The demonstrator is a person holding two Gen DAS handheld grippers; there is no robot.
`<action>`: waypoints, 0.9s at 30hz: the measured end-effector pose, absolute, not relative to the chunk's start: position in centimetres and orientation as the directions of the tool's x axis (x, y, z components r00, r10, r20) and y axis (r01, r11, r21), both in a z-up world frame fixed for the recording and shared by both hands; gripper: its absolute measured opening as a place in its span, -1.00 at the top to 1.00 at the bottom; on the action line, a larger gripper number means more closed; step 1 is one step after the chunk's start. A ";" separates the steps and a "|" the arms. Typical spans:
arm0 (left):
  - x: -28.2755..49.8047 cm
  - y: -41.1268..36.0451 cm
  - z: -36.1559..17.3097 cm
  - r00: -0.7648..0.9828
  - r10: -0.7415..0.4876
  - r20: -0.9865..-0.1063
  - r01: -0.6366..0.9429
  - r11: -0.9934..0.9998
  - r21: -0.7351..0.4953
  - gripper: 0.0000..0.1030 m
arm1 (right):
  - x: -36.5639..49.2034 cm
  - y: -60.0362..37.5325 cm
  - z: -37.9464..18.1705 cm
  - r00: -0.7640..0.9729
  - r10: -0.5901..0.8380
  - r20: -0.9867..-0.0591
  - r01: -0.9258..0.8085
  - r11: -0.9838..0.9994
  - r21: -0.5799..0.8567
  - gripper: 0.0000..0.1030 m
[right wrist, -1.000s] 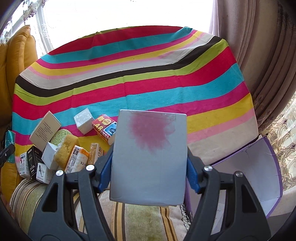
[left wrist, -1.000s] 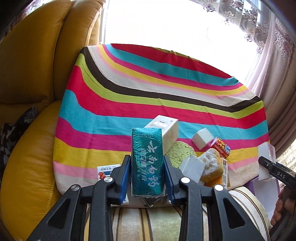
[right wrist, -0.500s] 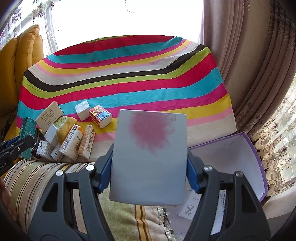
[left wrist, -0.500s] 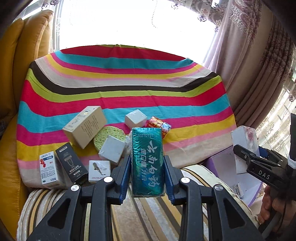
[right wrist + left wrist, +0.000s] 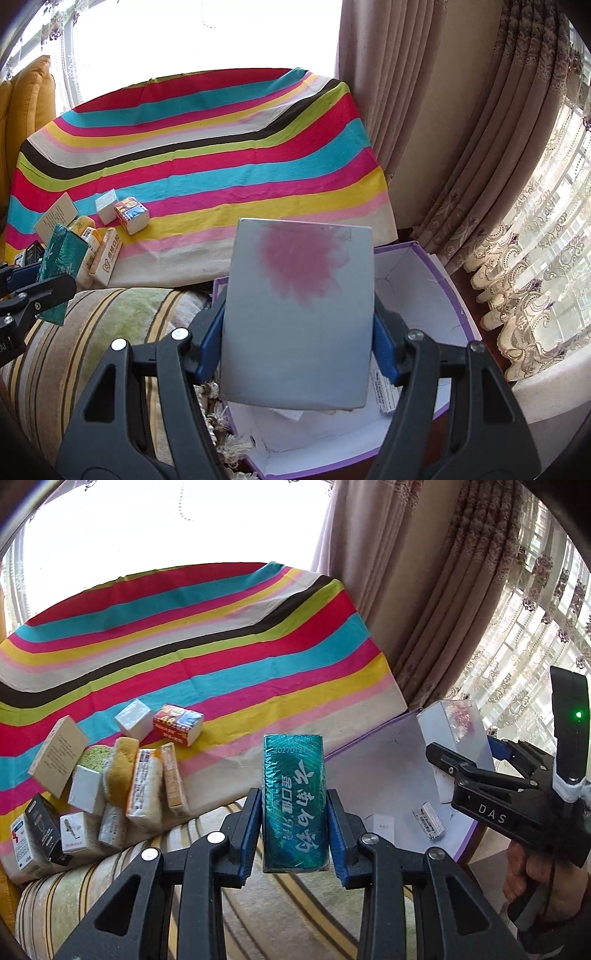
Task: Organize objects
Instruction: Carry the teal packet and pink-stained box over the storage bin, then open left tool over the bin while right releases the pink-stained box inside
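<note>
Both loaded: left gripper (image 5: 294, 834) pinching teal foil-wrapped box (image 5: 294, 805) over striped cushion edge; right gripper (image 5: 296, 343) clamping grey flat box w/ pink blotch (image 5: 299, 314) above white purple-edged bin (image 5: 417, 291). Best lower grey box inside bin before letting go, then bring teal over.

My left claw (image 5: 293, 834) grips a teal box (image 5: 293, 805) upright between its blue pads. Beyond it, small boxes and sponges (image 5: 122, 775) crowd the near left edge of the striped cloth (image 5: 221, 646). To the right my right claw (image 5: 461, 771) holds a white box (image 5: 452, 731) over a purple-rimmed open box (image 5: 373, 775).
</note>
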State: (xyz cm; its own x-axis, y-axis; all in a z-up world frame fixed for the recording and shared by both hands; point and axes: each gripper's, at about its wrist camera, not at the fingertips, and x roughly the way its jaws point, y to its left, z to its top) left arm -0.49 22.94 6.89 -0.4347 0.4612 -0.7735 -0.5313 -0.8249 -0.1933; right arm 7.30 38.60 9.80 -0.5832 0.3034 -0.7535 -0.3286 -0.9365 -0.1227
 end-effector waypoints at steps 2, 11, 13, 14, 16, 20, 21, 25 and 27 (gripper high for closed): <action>-0.1 24.7 6.8 -0.418 0.469 -0.778 -0.562 -0.806 -0.184 0.32 | 7.8 39.5 9.7 -0.576 0.315 -0.754 -0.342 -0.931 -0.128 -0.36; 0.5 29.9 6.5 -0.352 0.519 -0.779 -0.642 -0.740 -0.203 0.32 | 9.2 43.2 9.8 -0.547 0.365 -0.754 -0.419 -0.898 -0.131 -0.42; 0.3 30.4 6.5 -0.341 0.534 -0.774 -0.646 -0.731 -0.219 0.31 | 9.3 43.6 10.0 -0.549 0.379 -0.745 -0.437 -0.890 -0.130 -0.57; 0.2 30.7 6.5 -0.335 0.542 -0.771 -0.648 -0.726 -0.229 0.30 | 9.4 43.7 10.1 -0.553 0.386 -0.738 -0.443 -0.887 -0.131 -0.66; 0.0 31.0 6.6 -0.324 0.560 -0.763 -0.654 -0.715 -0.247 0.26 | 9.5 44.0 10.4 -0.563 0.389 -0.729 -0.449 -0.885 -0.126 -0.71; 0.0 30.6 7.0 -0.343 0.566 -0.749 -0.646 -0.722 -0.249 -0.01 | 9.6 43.9 10.8 -0.580 0.389 -0.716 -0.443 -0.888 -0.124 -0.74; 0.0 30.4 7.2 -0.360 0.558 -0.748 -0.640 -0.731 -0.238 -0.10 | 9.6 43.8 10.9 -0.586 0.390 -0.711 -0.442 -0.889 -0.123 -0.75; 0.0 29.3 8.2 -0.449 0.492 -0.746 -0.589 -0.790 -0.167 -0.30 | 9.9 43.4 11.9 -0.627 0.396 -0.671 -0.444 -0.889 -0.110 -0.84; -0.1 28.7 8.7 -0.495 0.446 -0.745 -0.550 -0.825 -0.129 -0.36 | 10.1 43.3 12.4 -0.645 0.393 -0.655 -0.451 -0.888 -0.088 -0.91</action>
State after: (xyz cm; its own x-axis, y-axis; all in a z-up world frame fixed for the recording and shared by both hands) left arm -0.10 28.70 8.71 -0.4955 0.4461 -0.7453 -0.5496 -0.8254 -0.1288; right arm 10.05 43.32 12.39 -0.6454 0.3926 -0.6552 -0.4506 -0.8883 -0.0885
